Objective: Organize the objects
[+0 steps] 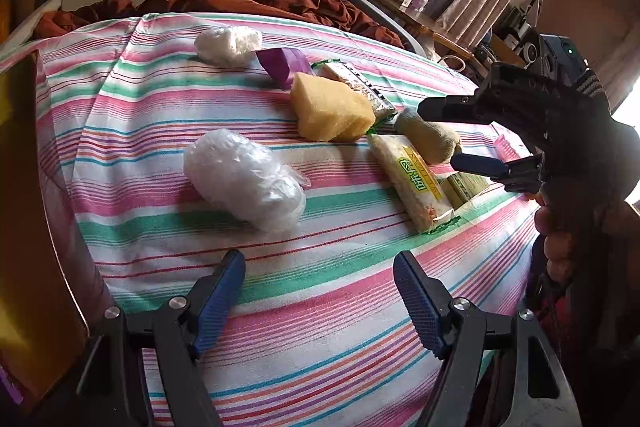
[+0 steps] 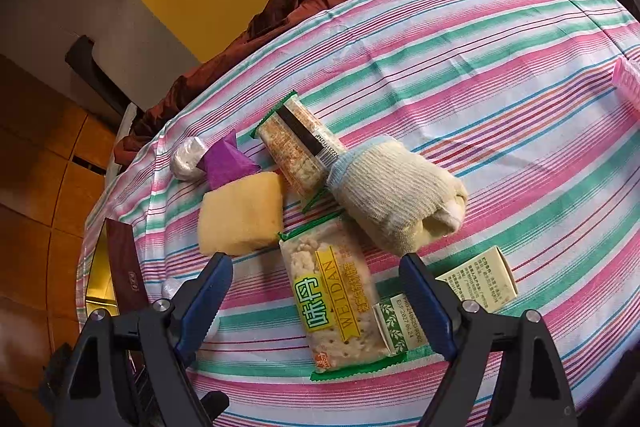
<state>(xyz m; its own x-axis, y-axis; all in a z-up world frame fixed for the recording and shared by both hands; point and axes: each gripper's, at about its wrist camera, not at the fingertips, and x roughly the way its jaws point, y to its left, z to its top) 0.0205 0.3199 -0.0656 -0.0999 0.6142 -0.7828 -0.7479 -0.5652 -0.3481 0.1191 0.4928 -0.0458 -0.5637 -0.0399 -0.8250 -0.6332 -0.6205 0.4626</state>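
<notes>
On the bench with its striped pink and green cloth [image 2: 460, 39], both the left tongs [image 1: 320, 291] and right tongs [image 2: 316, 291] are wide open and empty, so the green-edged cracker packet [image 2: 340, 299] between the right tongs, like everything else, looks unsorted.

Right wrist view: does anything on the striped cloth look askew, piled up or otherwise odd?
Yes. The items lie in a loose heap, not sorted: the rolled cream knit glove rests across the barcode-side cracker packet, and the yellow-labelled cracker packet lies partly over a small green-and-white carton. Nothing looks spilled or torn.
</notes>
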